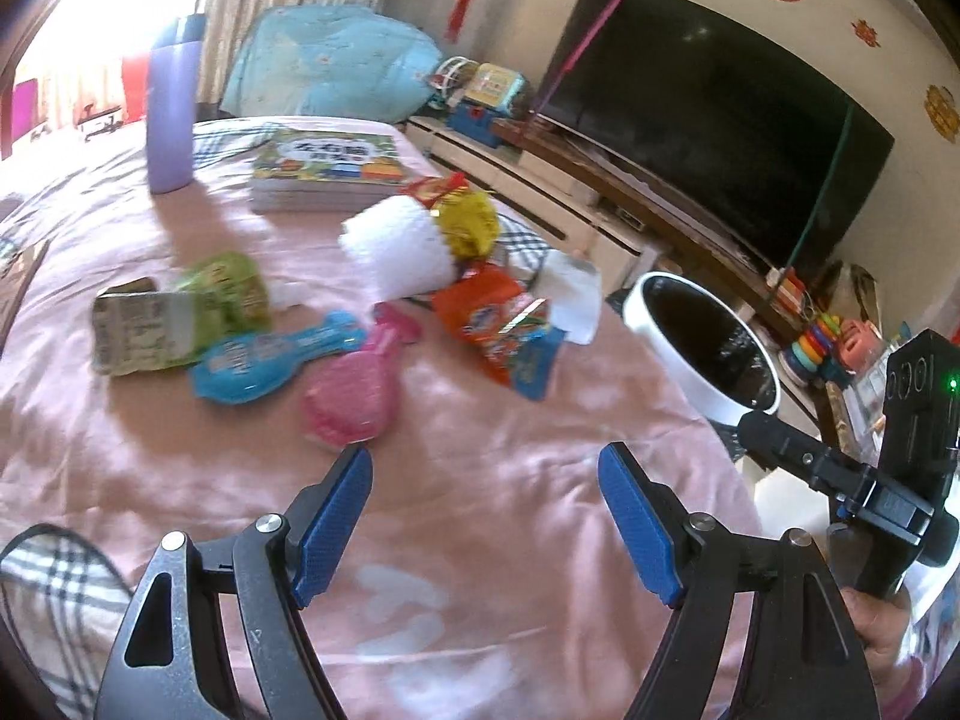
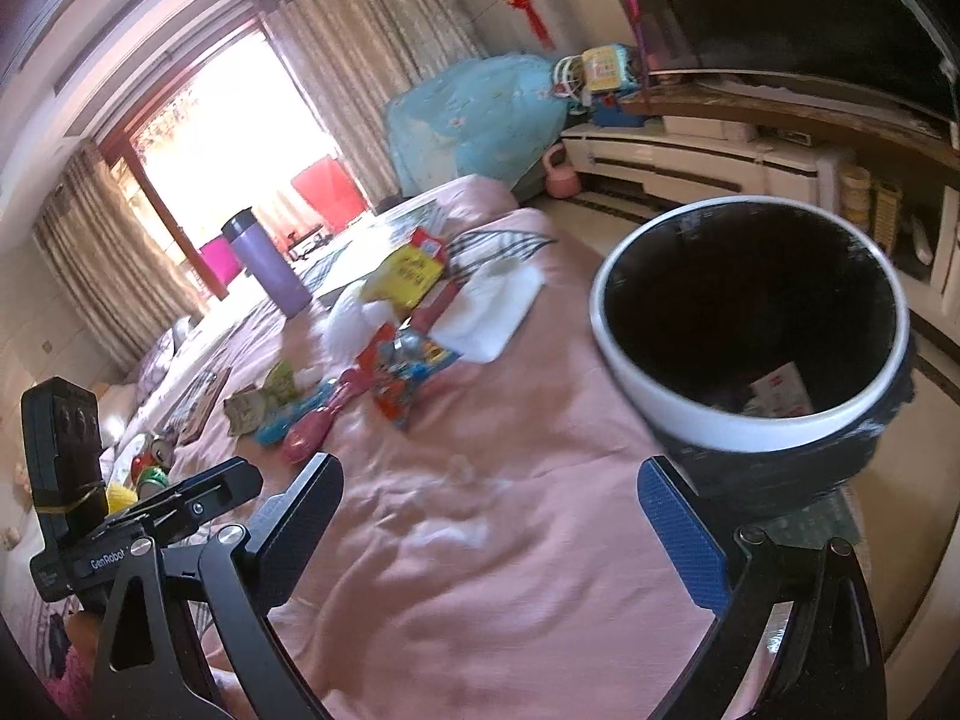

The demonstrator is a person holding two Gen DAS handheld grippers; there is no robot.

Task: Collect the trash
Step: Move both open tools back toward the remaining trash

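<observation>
Crumpled wrappers [image 1: 498, 330] beside white-rimmed bin [image 1: 672, 360]

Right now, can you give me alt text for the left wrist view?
Open left tongs hover empty above a pink bedspread, just short of a pink wrapper among scattered snack packets. A white-rimmed bin stands at the bed's right edge.

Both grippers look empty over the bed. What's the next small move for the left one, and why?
Probably ease the left gripper forward and down onto the pink wrapper. Its jaws are open and empty, and that wrapper lies nearest, just ahead of the left finger on the pink bedspread. The bin sits open beside the bed to take it.
</observation>
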